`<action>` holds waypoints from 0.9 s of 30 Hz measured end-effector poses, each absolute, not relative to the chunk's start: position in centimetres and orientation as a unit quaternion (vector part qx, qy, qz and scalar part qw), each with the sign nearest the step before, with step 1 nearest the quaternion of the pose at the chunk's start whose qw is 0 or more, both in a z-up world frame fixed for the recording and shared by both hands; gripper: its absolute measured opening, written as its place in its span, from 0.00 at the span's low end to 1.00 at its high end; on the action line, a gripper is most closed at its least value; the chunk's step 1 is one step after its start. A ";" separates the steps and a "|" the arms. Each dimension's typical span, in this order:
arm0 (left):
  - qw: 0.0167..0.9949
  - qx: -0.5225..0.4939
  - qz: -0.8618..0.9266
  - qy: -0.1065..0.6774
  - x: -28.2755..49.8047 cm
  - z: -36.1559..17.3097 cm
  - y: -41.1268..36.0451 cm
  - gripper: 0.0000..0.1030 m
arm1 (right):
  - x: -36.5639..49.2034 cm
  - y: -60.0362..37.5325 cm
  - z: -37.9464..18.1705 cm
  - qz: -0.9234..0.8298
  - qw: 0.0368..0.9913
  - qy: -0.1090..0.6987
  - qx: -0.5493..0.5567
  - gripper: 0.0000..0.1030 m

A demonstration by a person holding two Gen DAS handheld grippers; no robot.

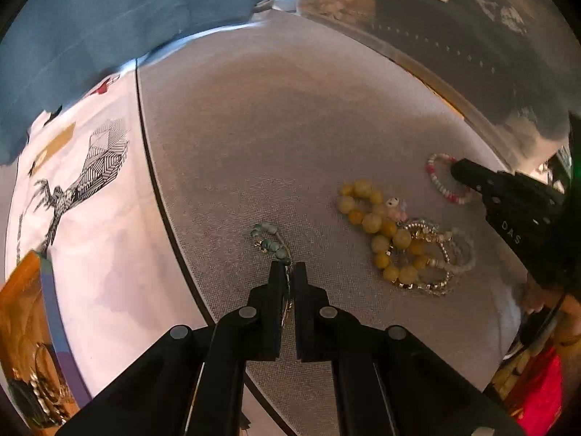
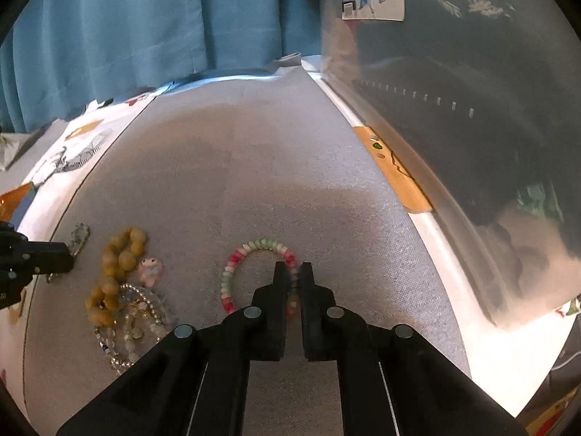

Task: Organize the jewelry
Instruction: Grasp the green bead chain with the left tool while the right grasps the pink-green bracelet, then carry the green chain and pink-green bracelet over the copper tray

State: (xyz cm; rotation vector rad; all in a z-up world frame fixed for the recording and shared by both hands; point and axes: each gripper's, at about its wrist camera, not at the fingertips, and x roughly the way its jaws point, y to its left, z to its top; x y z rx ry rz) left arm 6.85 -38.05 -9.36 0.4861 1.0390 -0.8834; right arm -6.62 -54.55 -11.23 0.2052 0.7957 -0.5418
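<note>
My left gripper is shut on a green-beaded bracelet that trails ahead of its tips on the grey mat. My right gripper is shut on the near right side of a pink, white and green beaded bracelet lying on the mat; it shows in the left wrist view too. Between them lies a tangled pile: a yellow bead bracelet, a small pink figure charm, and gold and clear bead bracelets.
A white printed cloth lies left of the mat. A wooden box with jewelry sits at the far left. Blue curtain hangs behind. A translucent container wall borders the mat on the right.
</note>
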 end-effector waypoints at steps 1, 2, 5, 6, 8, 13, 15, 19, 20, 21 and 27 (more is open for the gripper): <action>0.752 0.218 -0.403 0.474 7.0 -9.2 -37.9 0.03 | -6.8 -54.6 -11.1 -0.262 0.882 0.377 0.103 0.06; 0.756 0.213 -0.401 0.471 7.1 -8.9 -37.7 0.03 | -6.9 -54.6 -11.0 -0.261 0.884 0.374 0.107 0.06; 0.760 0.206 -0.400 0.469 7.4 -8.1 -37.2 0.03 | -7.2 -54.5 -10.4 -0.262 0.886 0.367 0.108 0.06; 0.762 0.204 -0.399 0.468 7.5 -7.8 -37.2 0.03 | -7.2 -54.6 -10.2 -0.262 0.887 0.365 0.109 0.06; 0.765 0.203 -0.397 0.464 7.5 -7.2 -36.9 0.03 | -7.3 -54.5 -9.6 -0.263 0.888 0.360 0.110 0.06; 0.775 0.191 -0.395 0.456 7.1 -5.3 -35.9 0.03 | -7.7 -53.6 -7.9 -0.263 0.894 0.349 0.102 0.06; 0.778 0.187 -0.396 0.451 6.7 -4.5 -35.4 0.03 | -8.1 -53.1 -6.9 -0.263 0.896 0.343 0.099 0.06; 0.790 0.180 -0.392 0.436 5.8 -2.5 -33.6 0.03 | -9.0 -51.7 -4.8 -0.260 0.902 0.331 0.093 0.06; 0.796 0.176 -0.386 0.432 5.7 -1.8 -33.0 0.03 | -9.2 -51.3 -4.4 -0.259 0.904 0.328 0.091 0.06; 0.801 0.173 -0.381 0.428 5.6 -1.2 -32.4 0.03 | -9.4 -50.9 -4.0 -0.258 0.905 0.326 0.089 0.06; 0.830 0.144 -0.352 0.408 4.4 2.3 -27.5 0.03 | -10.6 -46.8 -0.8 -0.242 0.917 0.309 0.075 0.06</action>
